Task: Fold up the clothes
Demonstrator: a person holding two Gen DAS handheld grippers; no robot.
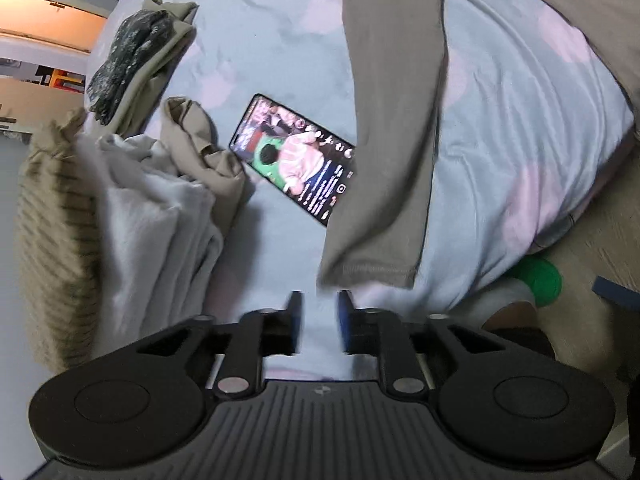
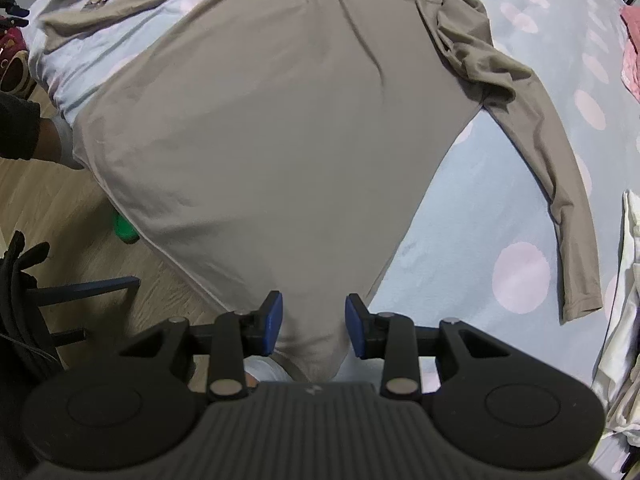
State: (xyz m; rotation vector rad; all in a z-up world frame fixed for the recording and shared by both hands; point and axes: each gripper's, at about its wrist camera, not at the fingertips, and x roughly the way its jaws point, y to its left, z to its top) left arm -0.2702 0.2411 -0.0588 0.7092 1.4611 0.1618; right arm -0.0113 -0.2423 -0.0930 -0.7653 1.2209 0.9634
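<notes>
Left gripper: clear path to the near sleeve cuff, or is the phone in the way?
Probably yes. The left gripper is open, empty, with the sleeve cuff just ahead on bare sheet. The phone lies further off.

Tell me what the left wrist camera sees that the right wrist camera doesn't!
Only the left wrist view shows the left claw, open and empty, and a heap of clothes.

Only the right wrist view shows the right claw with the shirt's hem between its pads, the whole spread-out shirt body, and a pink cloth.

Both show the tan shirt, the phone and the dotted bedsheet.
</notes>
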